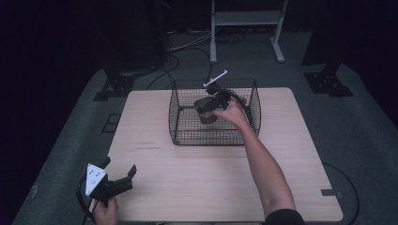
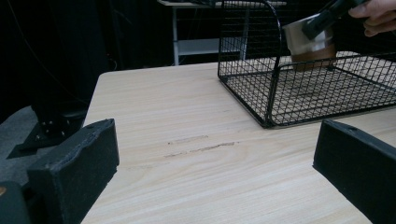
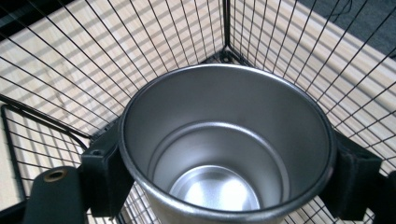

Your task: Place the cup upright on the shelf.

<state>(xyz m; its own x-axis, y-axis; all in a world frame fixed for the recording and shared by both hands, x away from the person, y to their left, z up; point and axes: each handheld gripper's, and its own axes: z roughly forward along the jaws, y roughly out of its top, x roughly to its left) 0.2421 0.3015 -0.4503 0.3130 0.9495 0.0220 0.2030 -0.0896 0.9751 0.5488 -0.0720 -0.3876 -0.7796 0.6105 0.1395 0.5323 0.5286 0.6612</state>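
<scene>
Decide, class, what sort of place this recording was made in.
Probably a lab or recording studio, not a home: a bare wooden table on grey carpet, dark surroundings, loose cables and a metal equipment stand on the floor behind it.

The room is dark, and light falls mostly on a pale wooden table (image 1: pixel 187 187). The floor (image 1: pixel 366 140) under it is grey carpet. Behind the table stand a white metal frame (image 1: pixel 246 18), black stands (image 1: pixel 326 79) and some black cables (image 1: pixel 173 63) lying on the floor.
</scene>
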